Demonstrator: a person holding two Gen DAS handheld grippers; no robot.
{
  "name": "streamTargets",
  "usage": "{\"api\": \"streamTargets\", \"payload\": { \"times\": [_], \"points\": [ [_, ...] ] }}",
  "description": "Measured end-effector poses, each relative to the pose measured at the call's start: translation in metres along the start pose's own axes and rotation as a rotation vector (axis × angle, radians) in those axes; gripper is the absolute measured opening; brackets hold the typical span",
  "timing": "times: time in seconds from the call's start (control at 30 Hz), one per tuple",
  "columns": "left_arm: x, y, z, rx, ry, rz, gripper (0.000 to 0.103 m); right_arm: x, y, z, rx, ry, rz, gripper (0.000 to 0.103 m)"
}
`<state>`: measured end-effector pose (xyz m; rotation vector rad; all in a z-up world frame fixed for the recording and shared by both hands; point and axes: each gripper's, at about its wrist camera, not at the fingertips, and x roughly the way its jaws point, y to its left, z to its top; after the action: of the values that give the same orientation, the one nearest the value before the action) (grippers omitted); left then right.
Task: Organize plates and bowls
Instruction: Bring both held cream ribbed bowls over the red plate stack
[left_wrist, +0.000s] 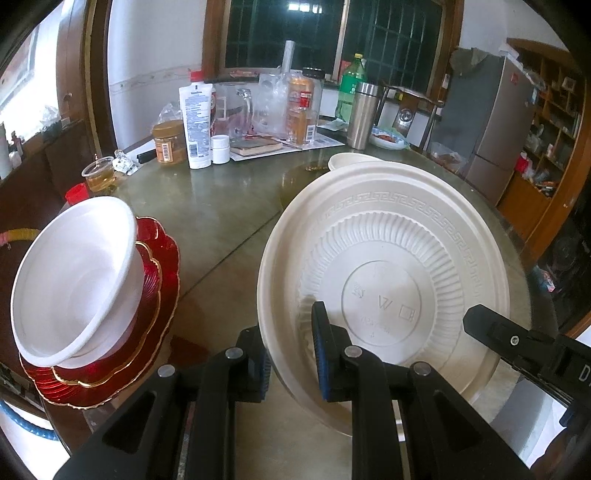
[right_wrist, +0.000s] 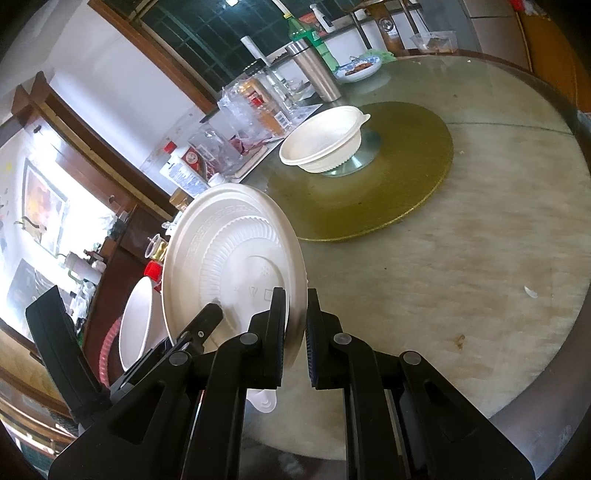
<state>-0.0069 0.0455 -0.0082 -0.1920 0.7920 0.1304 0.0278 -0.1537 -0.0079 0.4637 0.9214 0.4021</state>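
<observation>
I have the cream plate (left_wrist: 384, 280) tilted above the table (left_wrist: 221, 221), its rim pinched in both the left hand-held gripper (left_wrist: 291, 354) and the right hand-held gripper (right_wrist: 295, 336). Left of the plate, one white bowl (left_wrist: 74, 280), empty, leans on two red plates (left_wrist: 155, 288). Beyond, one empty cream bowl (right_wrist: 325, 140).

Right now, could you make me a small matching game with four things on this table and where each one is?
Things:
1. cream plate
2. white bowl
3. cream bowl
4. steel flask

Places:
A. on the red plates
B. on the green turntable
C. clamped by both grippers
D. upright beside the green bottle

Pairs: 1-C, 2-A, 3-B, 4-D
</observation>
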Motion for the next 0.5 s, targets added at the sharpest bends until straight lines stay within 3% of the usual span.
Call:
{"api": "streamTargets", "payload": {
  "times": [0.5],
  "points": [
    [0.004,0.021,0.001,-0.043,0.000,-0.017,0.019,0.011,0.018,0.001,-0.033,0.015,-0.022,0.009]
  ]
}}
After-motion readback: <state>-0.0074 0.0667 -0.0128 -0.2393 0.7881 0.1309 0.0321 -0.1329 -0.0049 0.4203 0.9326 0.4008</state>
